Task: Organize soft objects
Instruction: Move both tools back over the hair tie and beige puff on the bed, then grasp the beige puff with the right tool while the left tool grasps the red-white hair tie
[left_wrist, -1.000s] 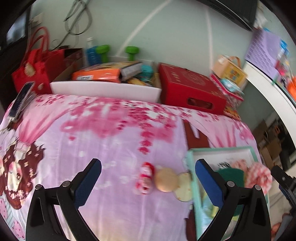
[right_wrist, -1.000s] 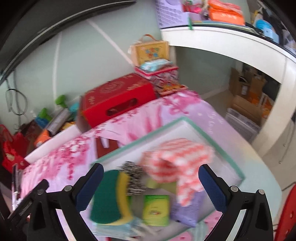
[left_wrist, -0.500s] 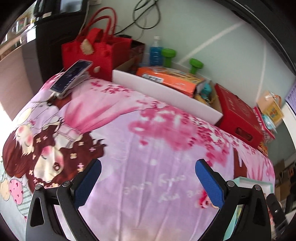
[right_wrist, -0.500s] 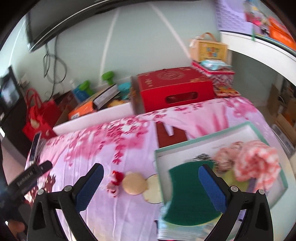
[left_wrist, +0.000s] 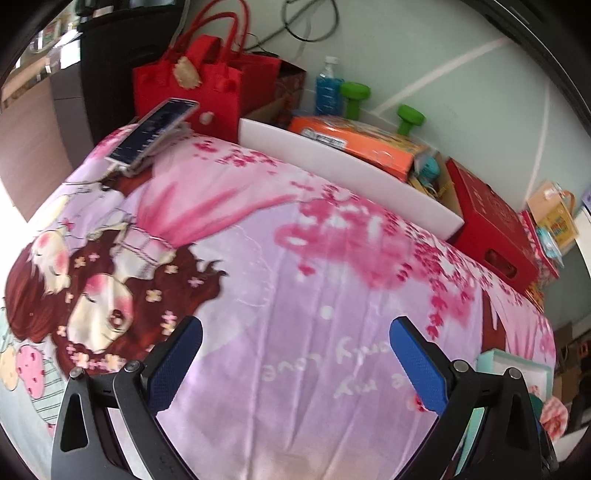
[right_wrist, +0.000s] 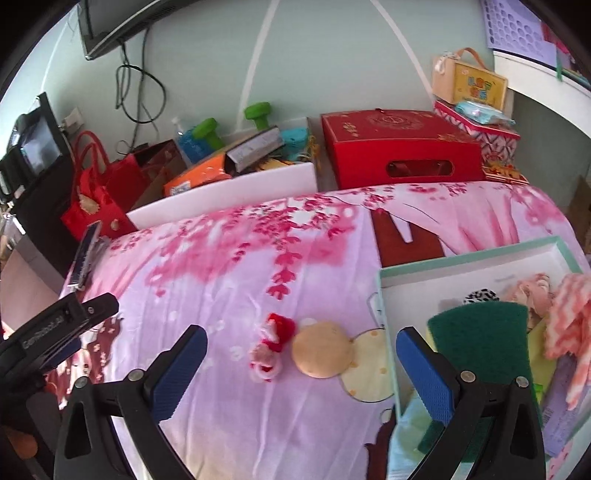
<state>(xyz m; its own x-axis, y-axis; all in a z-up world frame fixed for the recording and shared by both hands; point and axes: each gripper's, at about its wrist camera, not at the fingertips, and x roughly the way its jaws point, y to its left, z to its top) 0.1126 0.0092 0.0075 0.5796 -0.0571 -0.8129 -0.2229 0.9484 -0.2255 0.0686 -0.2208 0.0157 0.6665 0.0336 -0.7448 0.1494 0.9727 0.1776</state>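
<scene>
One pink blanket (right_wrist: 229, 280), cluttered wall (right_wrist: 207, 55)

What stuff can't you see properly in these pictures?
- Tray contents, right wrist view: the green sponge and the right gripper cover the lower items.
- Same tray, left wrist view: cut off by the left gripper.
- Small red toy: blurred.

Plush, faintly sheeny cloth blanket (right_wrist: 229, 295) (printed), rough green scouring sponge (right_wrist: 480, 343), fuzzy knitted doll (right_wrist: 271, 345).

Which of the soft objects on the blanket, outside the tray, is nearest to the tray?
The round tan puff: it lies beside the tray, while the small red-and-white doll lies farther left.
</scene>
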